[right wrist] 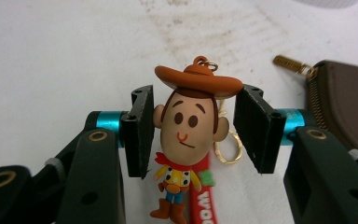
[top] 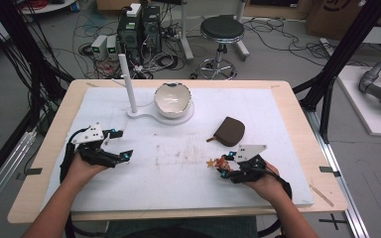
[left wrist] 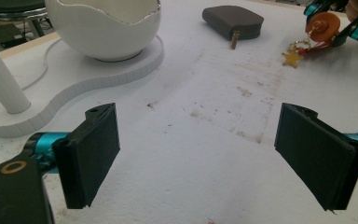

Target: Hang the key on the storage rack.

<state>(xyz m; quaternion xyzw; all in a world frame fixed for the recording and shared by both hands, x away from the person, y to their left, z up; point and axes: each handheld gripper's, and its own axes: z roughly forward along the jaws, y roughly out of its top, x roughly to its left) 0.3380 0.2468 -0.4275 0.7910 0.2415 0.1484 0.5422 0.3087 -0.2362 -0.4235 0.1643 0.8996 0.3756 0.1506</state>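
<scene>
We hold the cowboy keychain (right wrist: 189, 126) at the near right of the white mat (top: 188, 148), the right gripper (right wrist: 193, 128) clenched on the figure's head, so the pick is made. Placement remains, perhaps on the far stand (top: 129, 64) or in the bowl (top: 172, 99). The left gripper (left wrist: 198, 154) idles, released. Its strap and legs are cut off; the brown pouch (top: 229, 131) is partly cropped.

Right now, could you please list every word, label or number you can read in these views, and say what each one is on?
"WOO": white letters on the red strap hanging beside the cowboy keychain; the rest is cut off at the frame edge.
Red marking on the cardboard box in the high view's far right corner: too blurred to read.
Nothing else carries legible text.
</scene>
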